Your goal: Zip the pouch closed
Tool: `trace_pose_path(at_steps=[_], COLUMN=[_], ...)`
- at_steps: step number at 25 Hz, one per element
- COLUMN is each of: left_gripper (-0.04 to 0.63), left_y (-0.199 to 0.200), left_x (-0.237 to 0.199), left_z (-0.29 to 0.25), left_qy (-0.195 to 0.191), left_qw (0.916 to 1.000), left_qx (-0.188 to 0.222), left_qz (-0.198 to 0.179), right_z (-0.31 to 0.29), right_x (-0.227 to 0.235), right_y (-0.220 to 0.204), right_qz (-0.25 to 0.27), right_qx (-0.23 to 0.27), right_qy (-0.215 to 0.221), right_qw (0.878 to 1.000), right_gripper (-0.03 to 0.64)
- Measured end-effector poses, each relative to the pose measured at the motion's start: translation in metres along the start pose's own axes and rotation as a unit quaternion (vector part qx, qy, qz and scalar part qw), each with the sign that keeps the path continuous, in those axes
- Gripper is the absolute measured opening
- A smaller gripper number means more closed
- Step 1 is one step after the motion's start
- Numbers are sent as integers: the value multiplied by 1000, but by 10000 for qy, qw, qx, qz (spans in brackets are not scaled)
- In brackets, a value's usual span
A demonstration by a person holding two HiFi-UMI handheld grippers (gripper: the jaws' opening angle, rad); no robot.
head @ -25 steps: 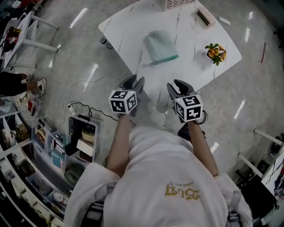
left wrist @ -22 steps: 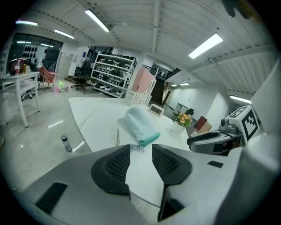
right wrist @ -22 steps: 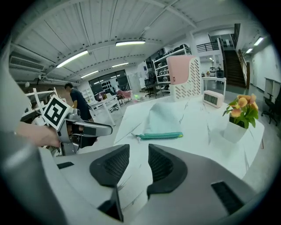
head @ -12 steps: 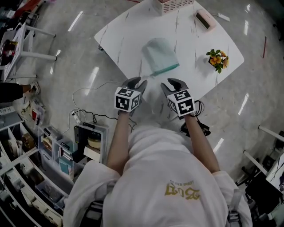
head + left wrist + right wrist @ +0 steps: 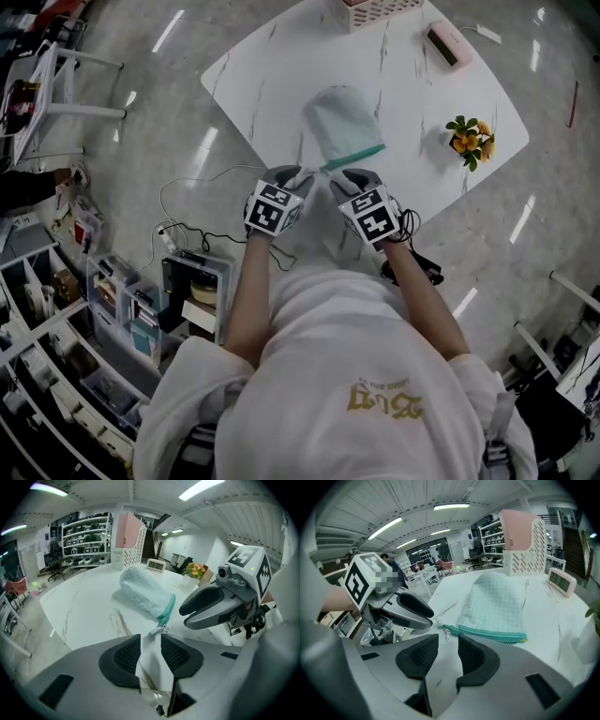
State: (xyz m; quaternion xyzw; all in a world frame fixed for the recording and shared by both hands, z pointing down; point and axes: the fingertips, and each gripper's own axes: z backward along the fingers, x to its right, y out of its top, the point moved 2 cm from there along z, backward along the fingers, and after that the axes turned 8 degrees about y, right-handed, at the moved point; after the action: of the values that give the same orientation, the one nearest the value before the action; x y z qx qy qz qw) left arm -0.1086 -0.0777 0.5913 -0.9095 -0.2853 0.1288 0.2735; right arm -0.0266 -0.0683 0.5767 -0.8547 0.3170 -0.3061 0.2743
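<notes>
1. Pouch (image 5: 342, 117) lies flat on the bench (image 5: 272, 66), with its teal zipper edge facing both grippers.
2. Left gripper (image 5: 292, 174): jaws opening, nothing between them. Right gripper (image 5: 352, 176): jaws apart, empty.
3. Risk: the small zipper pull (image 5: 447, 634) may slip from the pads, and unanchored fabric would drag along.

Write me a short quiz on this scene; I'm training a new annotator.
1. True or false: the right gripper is shut on the pouch.
2. The pouch's zipper is: A red, B teal, C black.
3. In the head view, what stands by the table's right corner?
Key: 1 false, its jaws stand apart and empty; 2 B; 3 potted flowers.
</notes>
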Motion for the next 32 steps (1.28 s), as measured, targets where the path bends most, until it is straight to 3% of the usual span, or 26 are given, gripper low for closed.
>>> trace_pose_path(at_steps=[9,16,32], left_gripper=[146,146,135], left_y=[3,8,7], left_x=[2,4,3], left_z=[-12,-18,-24], left_qy=[-210,-319,-173], left_qw=[9981,9970,9959], left_qx=[-211,-245,-370], left_qz=[-535,-659,-808], right_z=[-27,-34,-42], right_x=[-1,4,-2], right_y=[-8,-6,-2], right_qz=[267,310,624], right_qx=[-381,-352,-374], right_qy=[45,-66,36], right_qw=[9989,9989,9973], right_gripper=[129,106,78])
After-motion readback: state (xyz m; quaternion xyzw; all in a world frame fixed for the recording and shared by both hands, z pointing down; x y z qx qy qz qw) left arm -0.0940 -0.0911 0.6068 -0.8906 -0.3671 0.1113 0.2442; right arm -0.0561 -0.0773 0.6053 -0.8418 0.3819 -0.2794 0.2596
